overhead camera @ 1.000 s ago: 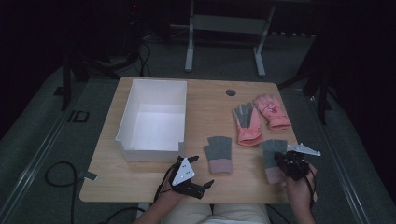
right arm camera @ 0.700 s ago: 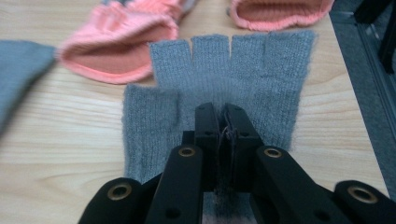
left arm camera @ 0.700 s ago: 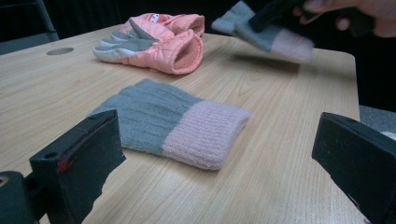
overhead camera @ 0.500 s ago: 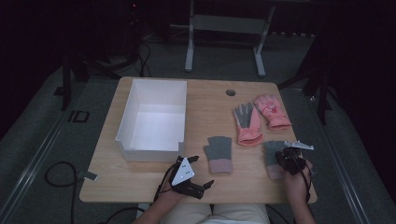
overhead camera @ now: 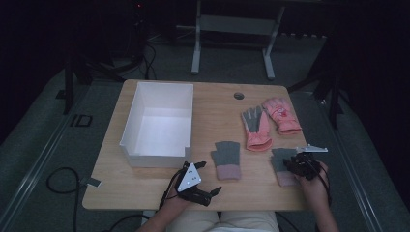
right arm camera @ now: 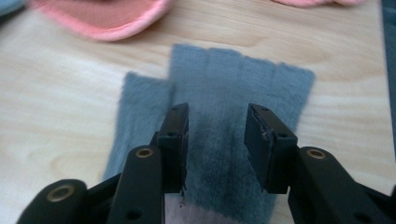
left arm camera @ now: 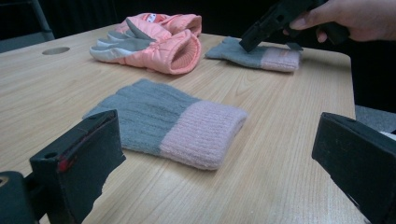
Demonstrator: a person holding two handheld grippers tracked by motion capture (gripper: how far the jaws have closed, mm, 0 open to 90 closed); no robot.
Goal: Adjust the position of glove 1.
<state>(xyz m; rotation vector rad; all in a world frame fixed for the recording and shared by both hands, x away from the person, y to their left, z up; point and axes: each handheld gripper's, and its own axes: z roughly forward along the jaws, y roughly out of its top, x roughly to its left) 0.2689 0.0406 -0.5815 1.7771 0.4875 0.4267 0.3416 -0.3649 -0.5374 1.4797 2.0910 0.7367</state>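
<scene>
Two grey knit gloves with pink cuffs lie flat on the wooden table [overhead camera: 145, 191]. My left gripper [overhead camera: 209, 177] rests near the front edge, open wide, and faces the middle grey glove [overhead camera: 226, 159] [left arm camera: 168, 123] without touching it. My right gripper [overhead camera: 296, 164] [right arm camera: 215, 135] points down onto the right grey glove [overhead camera: 277, 164] [right arm camera: 233, 84]. Its jaws have just been opening and now stand apart over the flat fabric, gripping nothing. From the left gripper view, the right gripper [left arm camera: 261, 35] tips onto that glove [left arm camera: 275, 58].
A pair of pink ski gloves with grey palms [overhead camera: 258, 128] [left arm camera: 154, 42] lies behind the grey gloves. A white open box [overhead camera: 129, 126] stands on the left half of the table. A round cable hole [overhead camera: 239, 95] sits near the far edge.
My right gripper has shifted a little forward and down onto the right grey glove. The left gripper and all the gloves have stayed in place.
</scene>
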